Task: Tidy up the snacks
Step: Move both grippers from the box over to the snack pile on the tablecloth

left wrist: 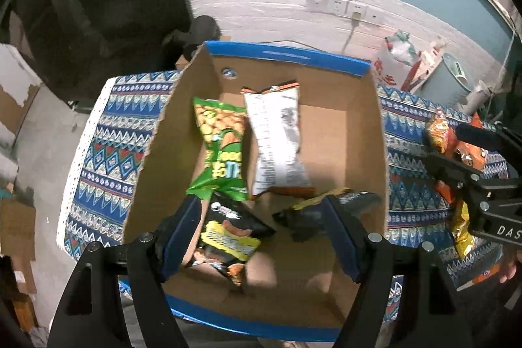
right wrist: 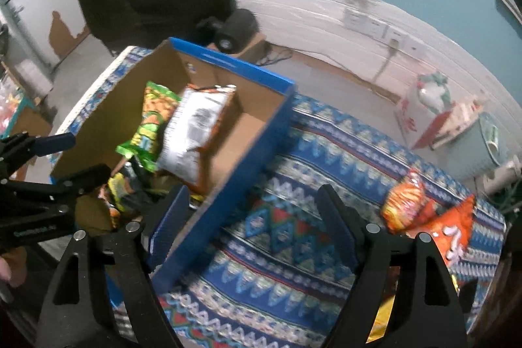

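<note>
A blue-rimmed cardboard box [left wrist: 284, 54] stands on the patterned tablecloth [left wrist: 107, 145]. Inside lie a green snack bag [left wrist: 222, 149], a white bag [left wrist: 277, 139], a black-and-yellow bag [left wrist: 228, 240] and another black-yellow bag [left wrist: 313, 207]. My left gripper [left wrist: 261, 234] is open, hovering over the box's near end above the black bag. My right gripper [right wrist: 251, 227] is open and empty, over the cloth beside the box's right wall [right wrist: 235, 172]. Orange bags [right wrist: 404, 204] [right wrist: 456, 227] lie on the cloth to its right. The right gripper also shows in the left wrist view [left wrist: 456, 149].
A yellow bag [right wrist: 385, 318] lies near the table's front right. A white bag and clutter [right wrist: 430, 106] stand on the floor behind the table. A dark camera-like device [right wrist: 235, 28] sits behind the box. Wall sockets [left wrist: 339, 5] are on the far wall.
</note>
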`<act>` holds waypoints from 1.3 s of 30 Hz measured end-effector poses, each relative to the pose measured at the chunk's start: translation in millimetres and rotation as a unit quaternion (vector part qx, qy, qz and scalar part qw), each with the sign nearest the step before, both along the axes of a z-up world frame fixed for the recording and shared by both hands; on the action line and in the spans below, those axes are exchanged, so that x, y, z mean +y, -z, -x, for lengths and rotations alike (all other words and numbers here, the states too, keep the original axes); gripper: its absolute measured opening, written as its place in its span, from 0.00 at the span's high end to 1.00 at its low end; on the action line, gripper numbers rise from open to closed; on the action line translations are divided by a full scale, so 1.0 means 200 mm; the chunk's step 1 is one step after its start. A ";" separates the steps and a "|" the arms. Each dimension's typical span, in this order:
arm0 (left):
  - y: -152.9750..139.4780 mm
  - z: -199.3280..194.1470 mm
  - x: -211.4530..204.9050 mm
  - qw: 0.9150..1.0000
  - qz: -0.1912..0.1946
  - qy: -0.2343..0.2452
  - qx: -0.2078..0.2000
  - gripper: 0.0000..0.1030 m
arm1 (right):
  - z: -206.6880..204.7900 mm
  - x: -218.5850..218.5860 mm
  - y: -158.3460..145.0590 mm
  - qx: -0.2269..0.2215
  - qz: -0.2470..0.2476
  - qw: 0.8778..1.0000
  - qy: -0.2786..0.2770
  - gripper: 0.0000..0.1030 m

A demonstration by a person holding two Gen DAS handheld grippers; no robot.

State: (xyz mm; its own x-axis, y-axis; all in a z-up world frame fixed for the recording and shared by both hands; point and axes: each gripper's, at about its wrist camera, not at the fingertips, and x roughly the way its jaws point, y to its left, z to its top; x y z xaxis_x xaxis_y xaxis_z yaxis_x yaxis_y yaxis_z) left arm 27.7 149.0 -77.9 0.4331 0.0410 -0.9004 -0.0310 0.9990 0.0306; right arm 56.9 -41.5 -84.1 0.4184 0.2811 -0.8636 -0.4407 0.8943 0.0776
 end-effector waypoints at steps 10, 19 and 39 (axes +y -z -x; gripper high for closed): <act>0.00 0.01 -0.24 0.999 -0.002 0.046 0.002 0.25 | 0.07 -0.27 0.00 -0.005 0.011 0.999 0.039 0.22; -0.01 0.02 -0.46 0.996 -0.016 0.088 -0.004 0.25 | 0.12 -0.55 0.03 -0.003 0.016 0.996 0.083 0.22; 0.18 0.00 -0.92 0.984 -0.046 0.170 0.029 0.25 | 0.24 -1.23 0.30 0.059 0.061 0.971 0.225 0.22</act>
State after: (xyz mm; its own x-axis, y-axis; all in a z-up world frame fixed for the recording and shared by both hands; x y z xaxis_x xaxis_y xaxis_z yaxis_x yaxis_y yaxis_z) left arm 28.7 -35.5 -114.4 0.3836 -0.0151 -0.9234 0.3088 0.9444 0.1129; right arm 8.1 -286.9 -144.7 0.3714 -0.0153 -0.9283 0.0021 0.9999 -0.0156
